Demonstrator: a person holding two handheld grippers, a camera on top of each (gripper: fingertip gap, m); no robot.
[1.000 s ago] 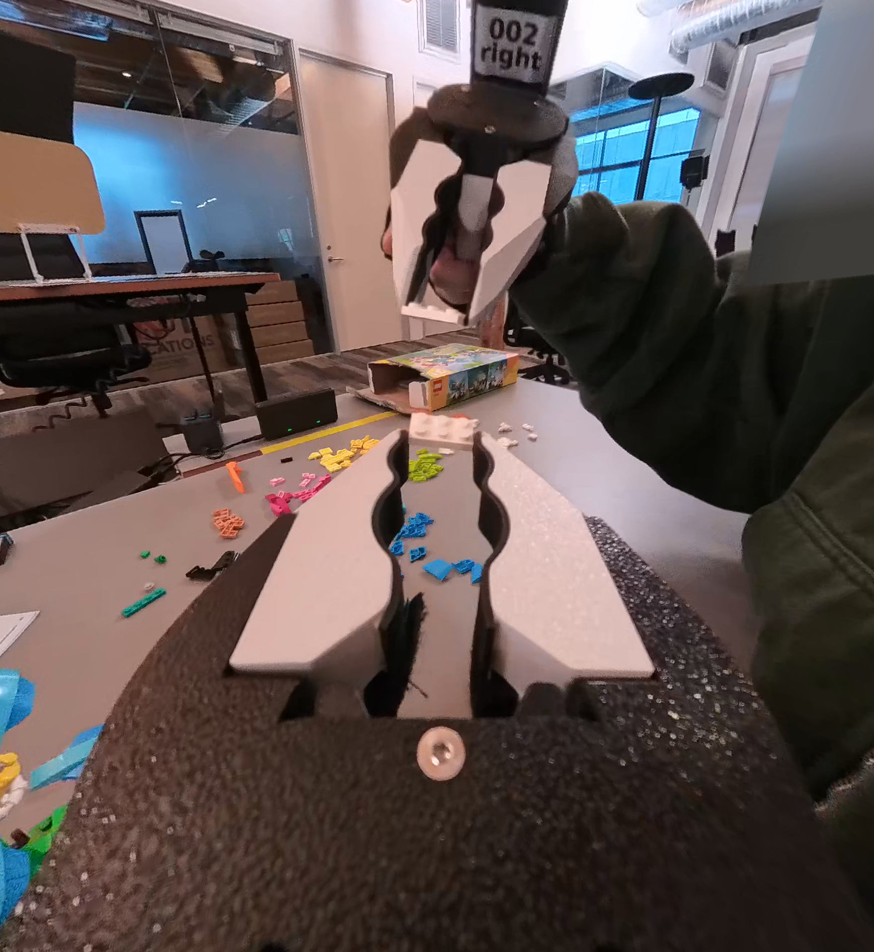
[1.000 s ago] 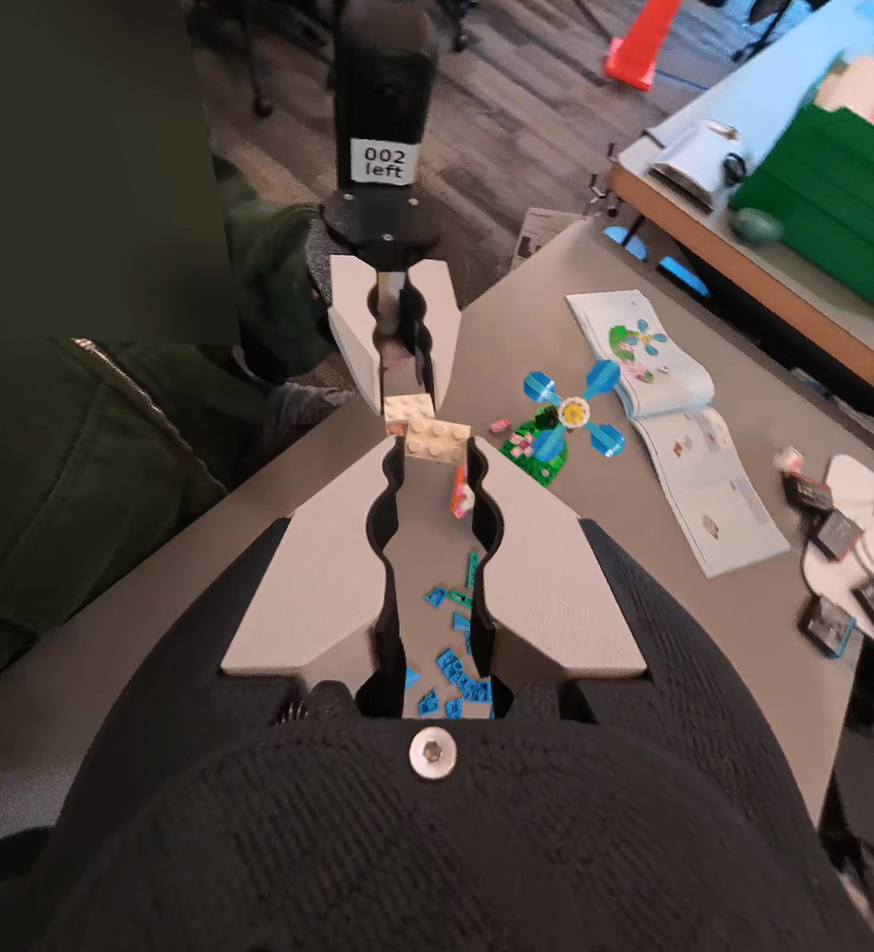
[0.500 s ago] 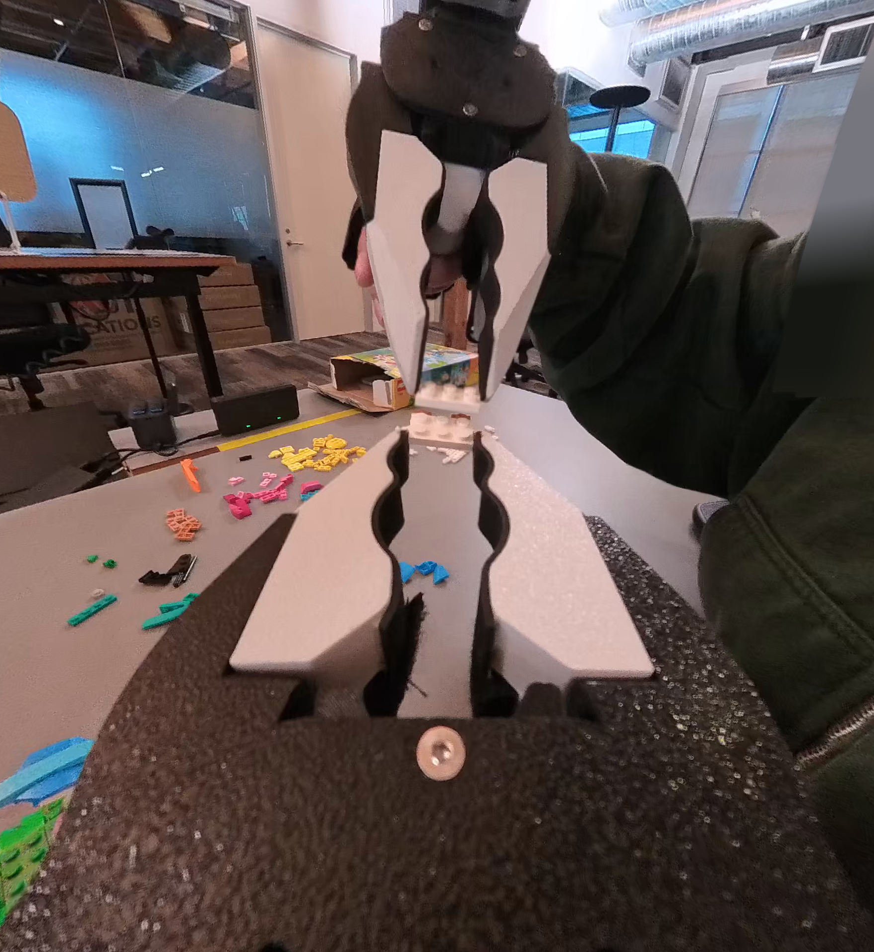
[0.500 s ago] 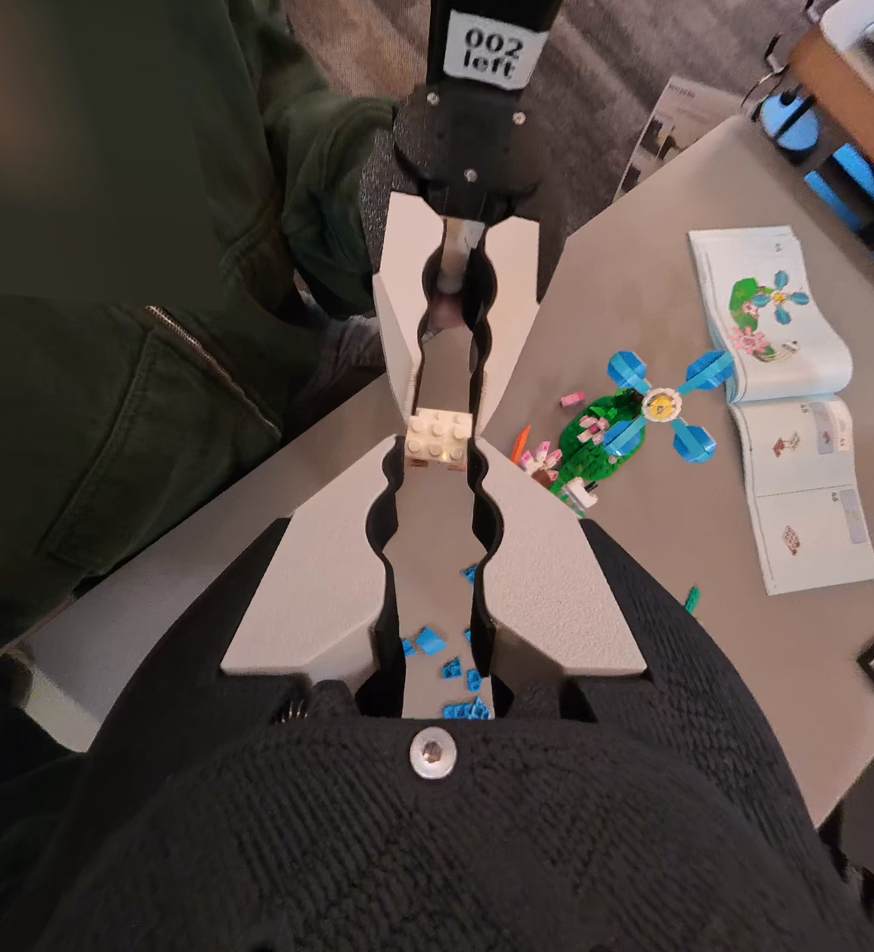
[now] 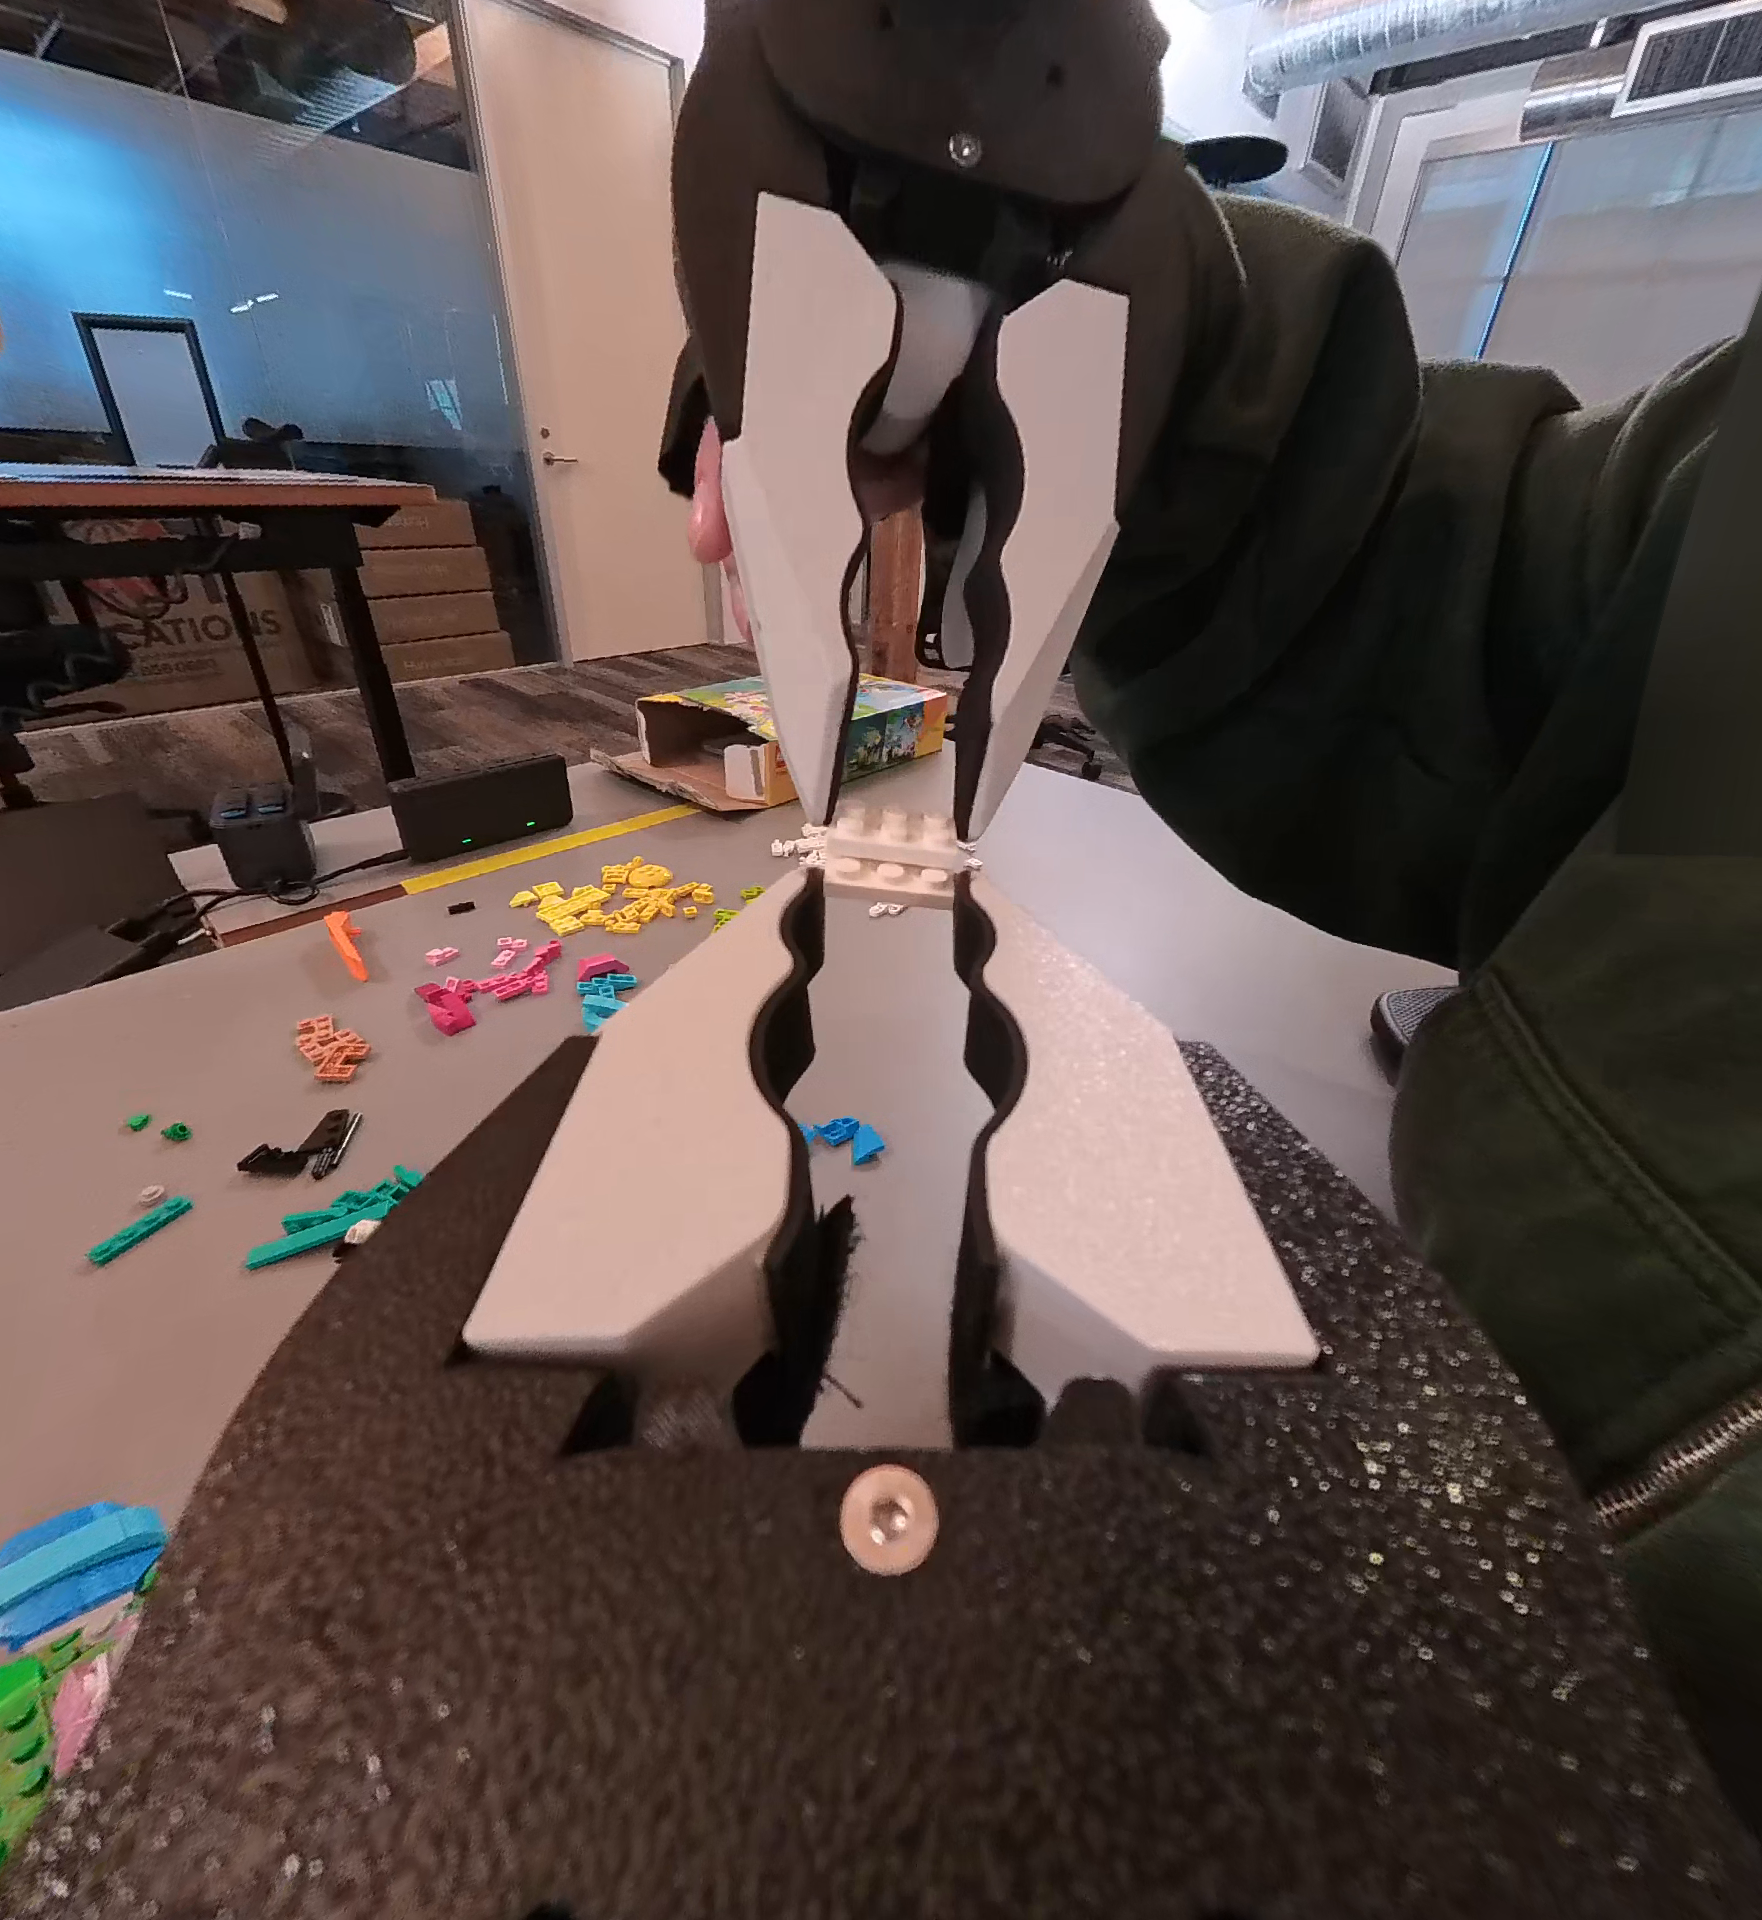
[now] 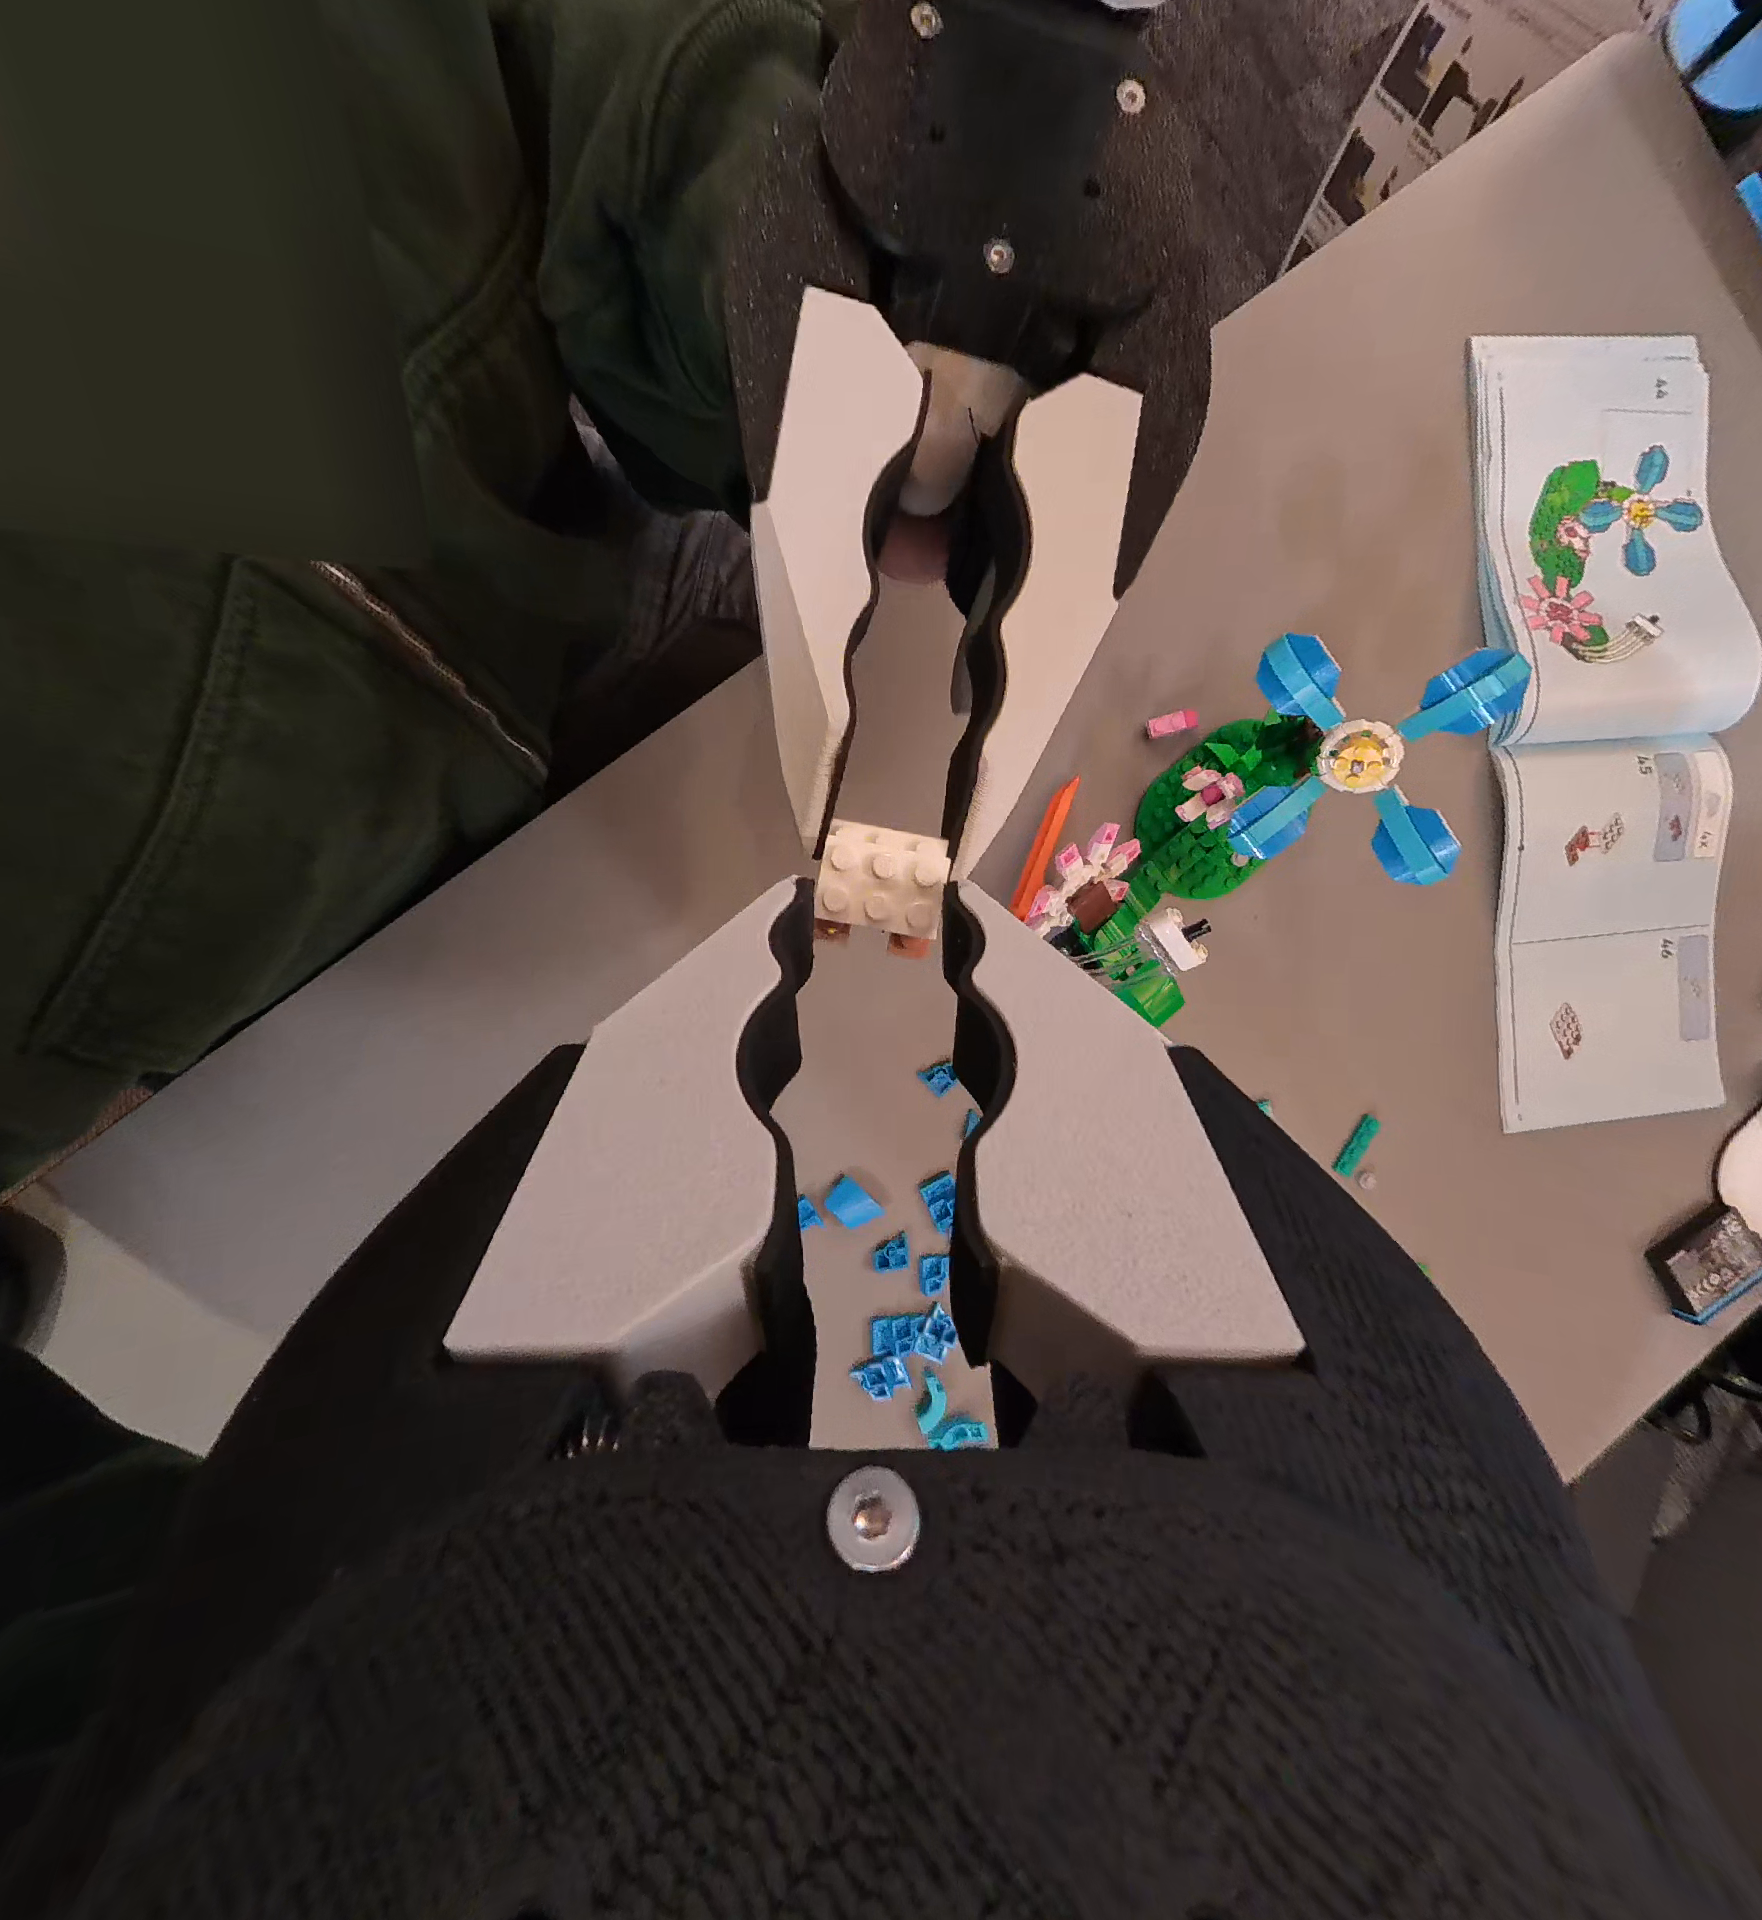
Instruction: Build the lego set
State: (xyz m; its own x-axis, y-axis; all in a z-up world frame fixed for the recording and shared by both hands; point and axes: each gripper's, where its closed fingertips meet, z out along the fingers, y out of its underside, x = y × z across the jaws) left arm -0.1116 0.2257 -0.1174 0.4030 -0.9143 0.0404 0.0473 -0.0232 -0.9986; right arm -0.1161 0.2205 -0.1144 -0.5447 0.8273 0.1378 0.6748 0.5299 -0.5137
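- Two white bricks (image 5: 892, 860) meet in the air above the table (image 5: 108, 1060), one stacked on the other, well clear of the surface and over the side nearest my body.
- My left gripper (image 5: 887, 891) is narrowed on the lower brick (image 5: 889, 885), its tips pinching the two ends.
- My right gripper (image 6: 882, 902) comes from the opposite side, tip to tip with the left, and is narrowed on the other brick (image 6: 882, 868); small brown pieces (image 6: 906, 943) show under it in the right wrist view.
- I judge the step in hand to be mating these two bricks: they look touching, but I cannot tell whether the studs are fully seated.
- The next move calls for a straight squeeze of both grippers toward each other, edges kept square, then loosening one while the other carries the joined piece.
- Beyond it, near the table's middle, stands the green base with the blue flower (image 6: 1360, 764); the joined bricks probably belong there.
- The open booklet (image 6: 1625, 727) lies by the edge beyond the flower.
- Blue bits (image 6: 908, 1320) lie under my right gripper; yellow (image 5: 612, 904), pink (image 5: 503, 982) and teal (image 5: 326, 1226) piles spread toward the far edge, where the box (image 5: 783, 743) sits.
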